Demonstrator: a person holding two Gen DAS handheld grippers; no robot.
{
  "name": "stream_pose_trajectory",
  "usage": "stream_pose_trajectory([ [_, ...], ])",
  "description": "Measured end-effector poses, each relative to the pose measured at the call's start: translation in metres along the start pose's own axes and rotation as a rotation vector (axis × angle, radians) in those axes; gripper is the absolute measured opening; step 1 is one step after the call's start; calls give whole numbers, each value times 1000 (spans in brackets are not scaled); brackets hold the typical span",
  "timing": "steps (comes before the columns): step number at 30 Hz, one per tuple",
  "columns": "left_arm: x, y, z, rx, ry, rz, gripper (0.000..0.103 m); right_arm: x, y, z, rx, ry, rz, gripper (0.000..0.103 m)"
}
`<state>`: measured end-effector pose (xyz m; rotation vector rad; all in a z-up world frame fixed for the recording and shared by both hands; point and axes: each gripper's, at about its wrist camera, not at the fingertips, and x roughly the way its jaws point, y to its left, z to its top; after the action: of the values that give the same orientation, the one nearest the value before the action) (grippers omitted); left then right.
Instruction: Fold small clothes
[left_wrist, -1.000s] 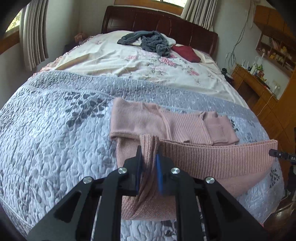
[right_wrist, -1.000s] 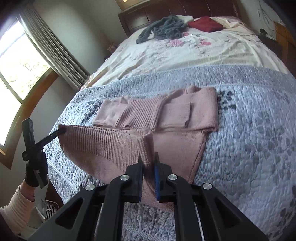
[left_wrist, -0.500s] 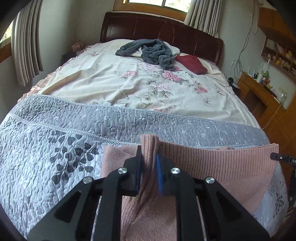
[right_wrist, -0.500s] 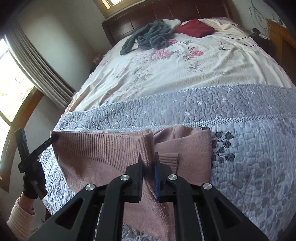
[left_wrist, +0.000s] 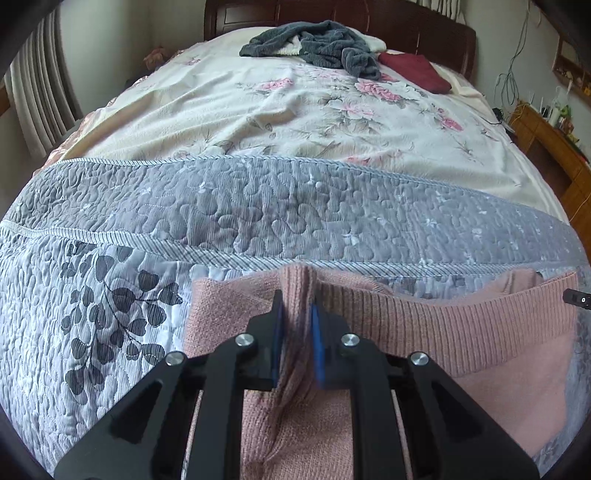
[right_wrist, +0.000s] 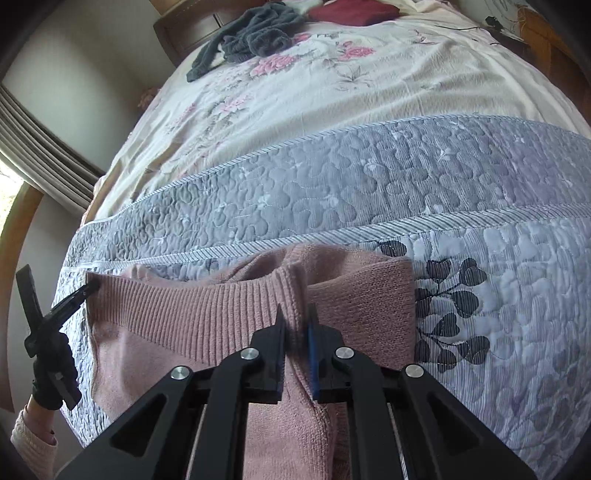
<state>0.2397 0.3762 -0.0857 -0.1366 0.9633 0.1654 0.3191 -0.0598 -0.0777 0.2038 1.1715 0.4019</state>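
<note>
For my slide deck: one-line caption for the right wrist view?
Right gripper pinches the ribbed hem of a pink sweater over a grey quilt, left gripper holding the far corner.

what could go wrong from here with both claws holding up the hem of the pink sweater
The ribbed hem sags between the left claw and right claw, so the pink sweater may land creased. Each claw pinches only a narrow bunch, which could slip. The layers beneath are hidden, so the fold may land skewed.

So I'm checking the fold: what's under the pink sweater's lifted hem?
Under the ribbed hem lies another layer of the same pink sweater, resting on the grey quilt. The hem hides the rest of that layer.
</note>
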Motion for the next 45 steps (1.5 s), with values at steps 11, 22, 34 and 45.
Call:
stream_pose_trajectory([
  [11, 20, 14, -14, -42, 57, 27, 27, 9, -12, -13, 20, 10, -69, 27],
  [22, -63, -5, -57, 42, -8, -31, 52, -56, 2, -95, -36, 66, 40, 33],
  [34, -54, -42, -141, 104, 150, -72, 56, -42, -10, -164, 26, 183, -8, 9],
  [45, -46, -33, -150, 66, 176, -67, 56, -37, -15, -162, 50, 188, 13, 15],
])
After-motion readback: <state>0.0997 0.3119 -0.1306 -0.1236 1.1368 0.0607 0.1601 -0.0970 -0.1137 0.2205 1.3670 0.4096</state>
